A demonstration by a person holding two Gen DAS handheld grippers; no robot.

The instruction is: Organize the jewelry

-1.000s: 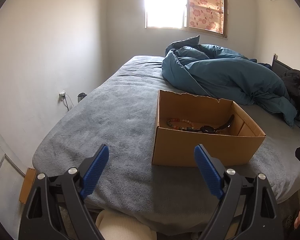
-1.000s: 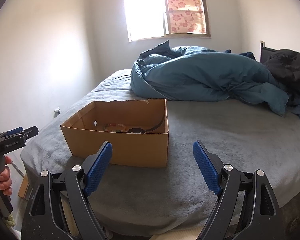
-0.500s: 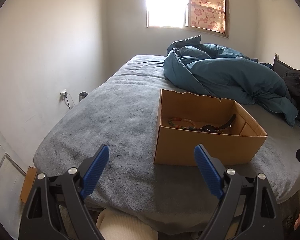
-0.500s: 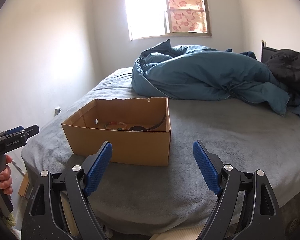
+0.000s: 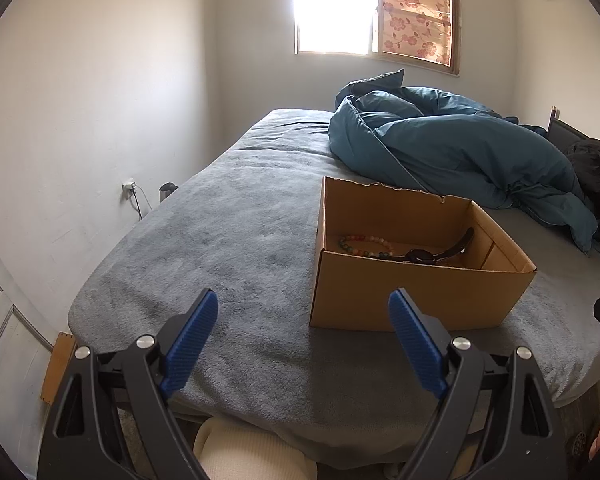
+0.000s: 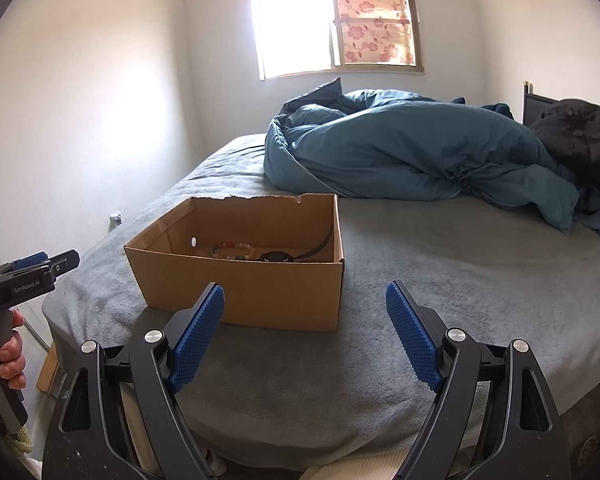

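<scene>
An open cardboard box (image 5: 412, 296) (image 6: 244, 292) sits on the grey bed. Inside it lie a bracelet of coloured beads (image 5: 364, 245) (image 6: 233, 249) and a black wristwatch (image 5: 424, 256) (image 6: 276, 257) whose strap leans up the box wall. My left gripper (image 5: 303, 336) hovers over the bed's near edge, left of the box front, open with nothing between its blue pads. Near the box's front right corner, my right gripper (image 6: 305, 334) is open and empty too. In the right wrist view the left gripper (image 6: 32, 276) shows at the left edge, held by a hand (image 6: 4, 356).
A crumpled teal duvet (image 5: 452, 152) (image 6: 412, 156) lies behind the box, with dark clothing (image 6: 580, 132) at the far right. Grey bed cover (image 5: 228, 240) spreads left of the box and right of it (image 6: 460, 280). A wall socket (image 5: 129, 186) and a window (image 6: 336, 24) are beyond.
The view has drifted very slightly in both wrist cameras, with the box a little lower right in frame; both grippers stay open and the box contents have not moved.
</scene>
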